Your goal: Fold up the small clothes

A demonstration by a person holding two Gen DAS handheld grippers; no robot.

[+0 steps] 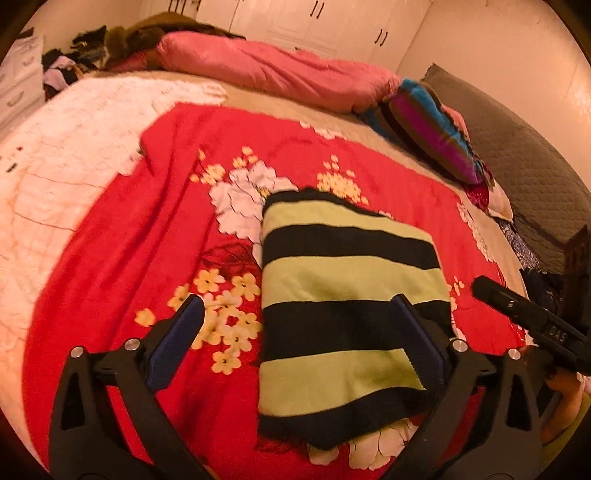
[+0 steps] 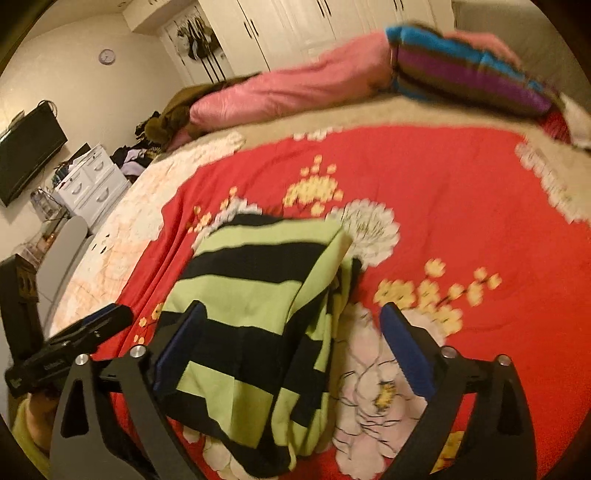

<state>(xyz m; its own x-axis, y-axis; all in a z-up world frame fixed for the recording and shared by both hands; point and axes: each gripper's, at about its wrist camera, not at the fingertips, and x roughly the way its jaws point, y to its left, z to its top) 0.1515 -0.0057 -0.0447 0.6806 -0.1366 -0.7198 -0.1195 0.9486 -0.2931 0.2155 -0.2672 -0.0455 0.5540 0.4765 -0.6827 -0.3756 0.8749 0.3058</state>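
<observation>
At the far left of the left wrist view a white dresser (image 1: 16,85) stands by the wall, with a heap of dark clothes (image 1: 74,55) next to it. A bed (image 1: 280,99) fills most of the view, covered by a red flowered blanket (image 1: 129,221). Along its far side lies a rolled pink quilt (image 1: 266,70), and to the right of that a striped pillow (image 1: 432,125) in blue, purple and brown. The folded sweater (image 1: 332,295), green with black stripes, lies flat on the blanket near the middle, close to the near edge. The left gripper (image 1: 299,332) hovers over its left half with fingers spread wide and nothing pinched; the left blue pad (image 1: 177,339) is over the bare blanket, the right pad over the sweater. Whether that right pad touches the cloth cannot be told. The tip of the other gripper pokes in at the right edge.

In the right wrist view a black TV (image 2: 29,155) hangs on the left wall, with a small round clock (image 2: 106,56) higher up and white wardrobe doors (image 2: 288,33) behind the bed. The right gripper (image 2: 291,339) also has its fingers spread wide, holding nothing, and the sweater's right edge lies between them
</observation>
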